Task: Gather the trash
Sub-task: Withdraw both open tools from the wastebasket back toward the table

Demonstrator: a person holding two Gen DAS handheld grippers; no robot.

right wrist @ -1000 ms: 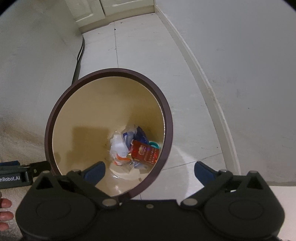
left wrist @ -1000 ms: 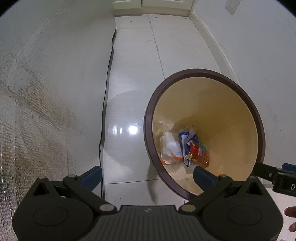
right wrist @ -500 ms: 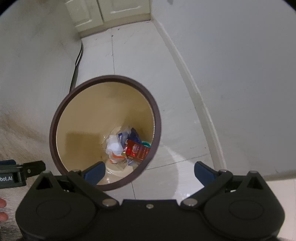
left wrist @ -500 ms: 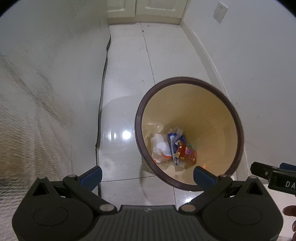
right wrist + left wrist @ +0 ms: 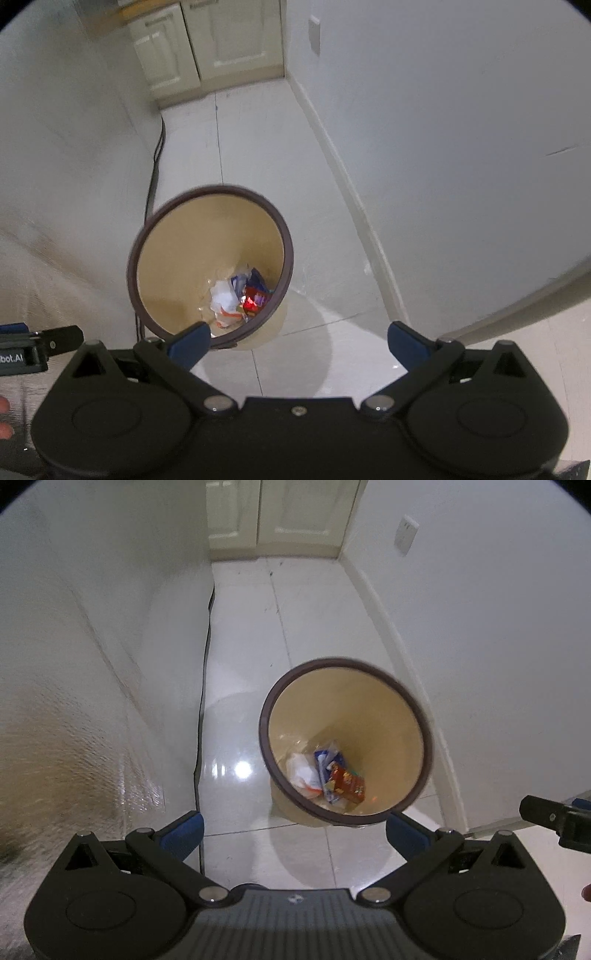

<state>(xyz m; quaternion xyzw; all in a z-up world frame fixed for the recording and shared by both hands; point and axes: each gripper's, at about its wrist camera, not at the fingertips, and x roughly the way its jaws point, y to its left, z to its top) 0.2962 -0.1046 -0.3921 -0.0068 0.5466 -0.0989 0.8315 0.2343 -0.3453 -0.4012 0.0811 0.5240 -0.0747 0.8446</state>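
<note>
White tiled floor (image 5: 295, 627), trash (image 5: 328, 777) in bin (image 5: 369, 701), below both empty, spread tongs (image 5: 293, 829) (image 5: 297, 341).

The glossy white tiled floor (image 5: 258, 635) filled the frame's centre; a tan round bin with a dark brown rim (image 5: 388, 709) (trash inside) stood on it, lower right of centre.
</note>
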